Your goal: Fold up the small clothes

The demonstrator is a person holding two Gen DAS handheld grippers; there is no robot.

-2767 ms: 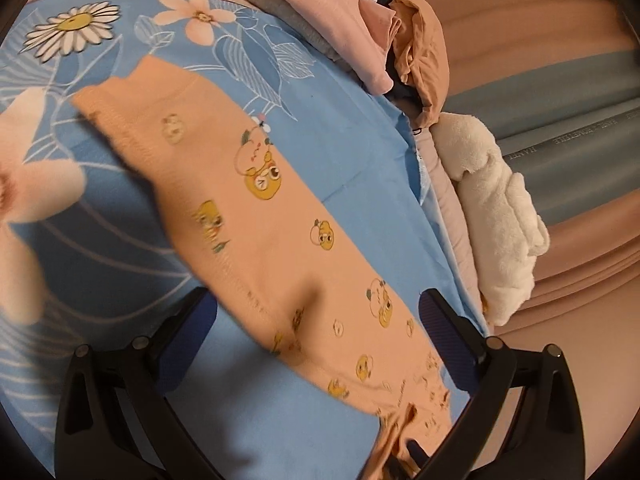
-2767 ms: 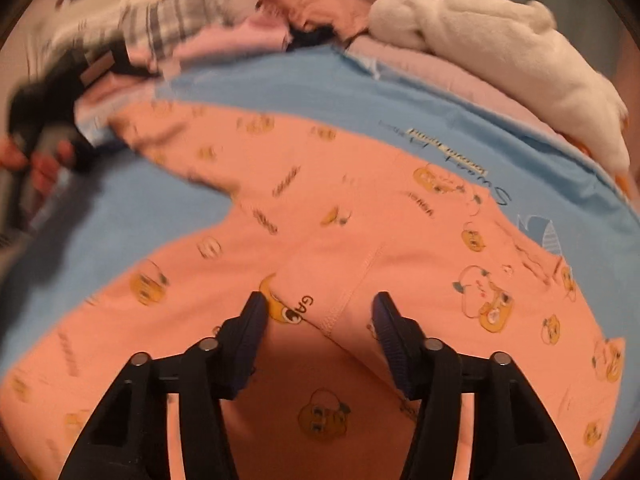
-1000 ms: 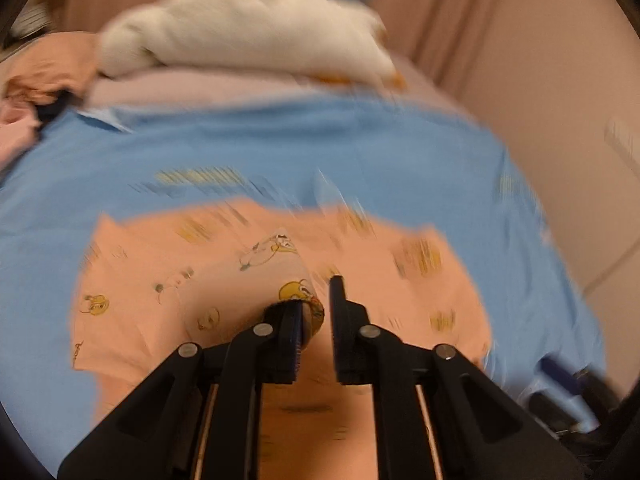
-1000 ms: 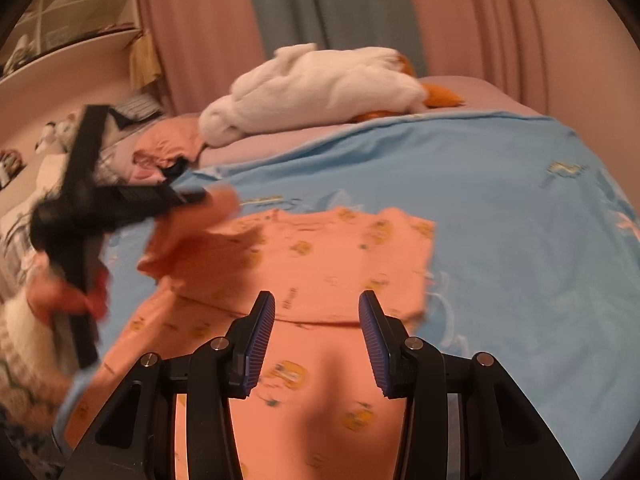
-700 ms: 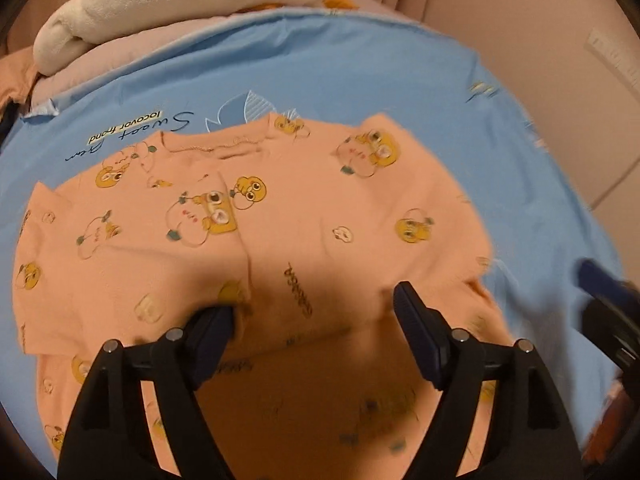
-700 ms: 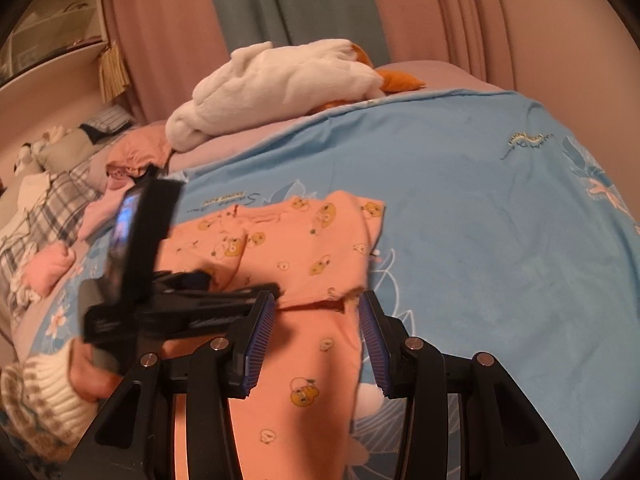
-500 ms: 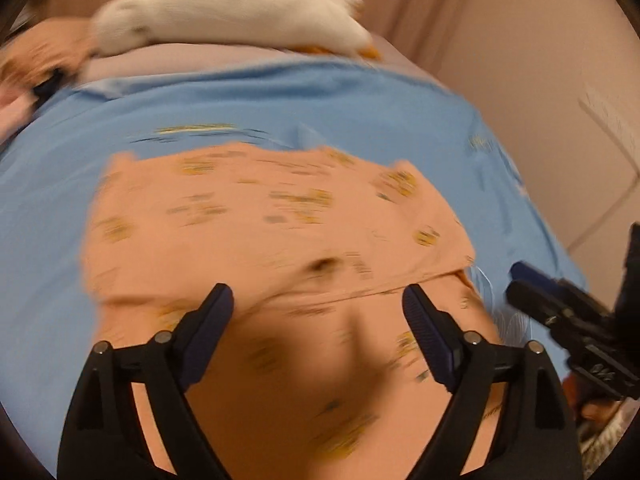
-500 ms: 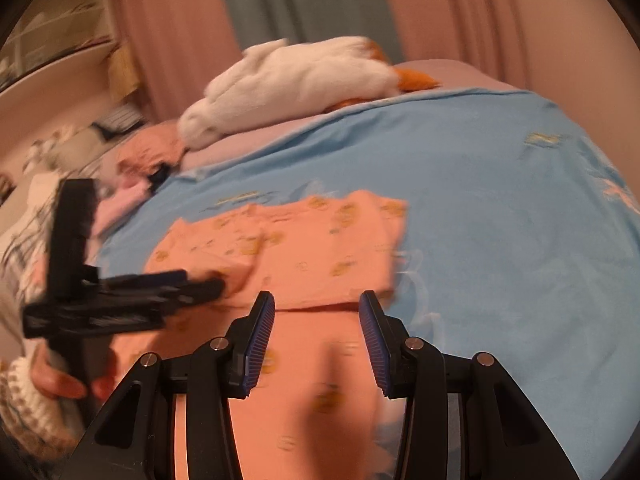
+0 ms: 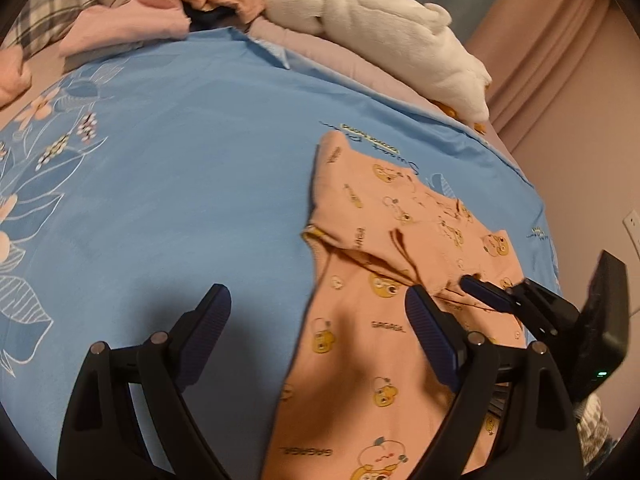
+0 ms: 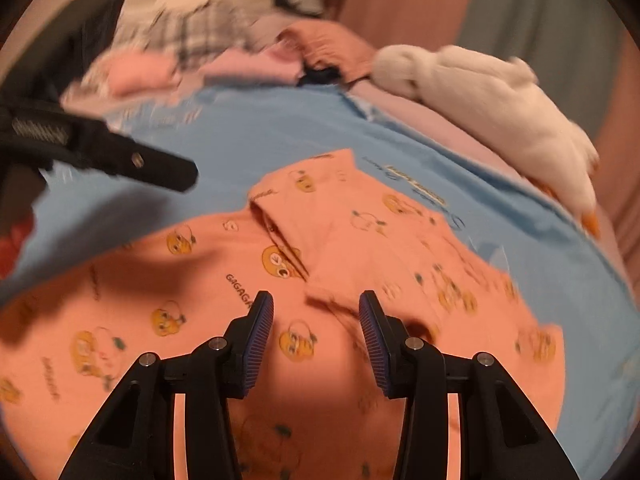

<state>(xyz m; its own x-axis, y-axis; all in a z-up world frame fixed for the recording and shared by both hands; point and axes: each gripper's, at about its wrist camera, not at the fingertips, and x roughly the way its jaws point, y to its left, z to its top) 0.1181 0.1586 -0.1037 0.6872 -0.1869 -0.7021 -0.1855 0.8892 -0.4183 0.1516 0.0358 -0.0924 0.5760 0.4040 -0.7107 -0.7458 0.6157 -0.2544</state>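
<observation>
An orange baby garment (image 9: 400, 280) printed with cartoon chicks lies on the blue floral sheet (image 9: 180, 160). Its far part is folded back over itself, leaving a doubled edge across the middle (image 10: 352, 264). My left gripper (image 9: 320, 332) hangs wide open with nothing in it, its right finger over the garment's left edge and its left finger over bare sheet. My right gripper (image 10: 316, 332) is open about halfway, just above the garment and close to the folded edge, gripping nothing. Each gripper shows in the other's view: the right gripper (image 9: 488, 300) on the right, the left gripper (image 10: 168, 172) on the left.
A white plush toy (image 9: 384, 28) lies along the bed's far edge. Pink and orange clothes (image 9: 128, 28) and a plaid cloth (image 9: 48, 4) are piled at the far left. Curtains and a wall (image 9: 580, 140) close off the right side.
My left gripper has let go of the folded-over flap, opened wide and swung left off the garment. My right gripper has rolled and dropped closer to the folded edge.
</observation>
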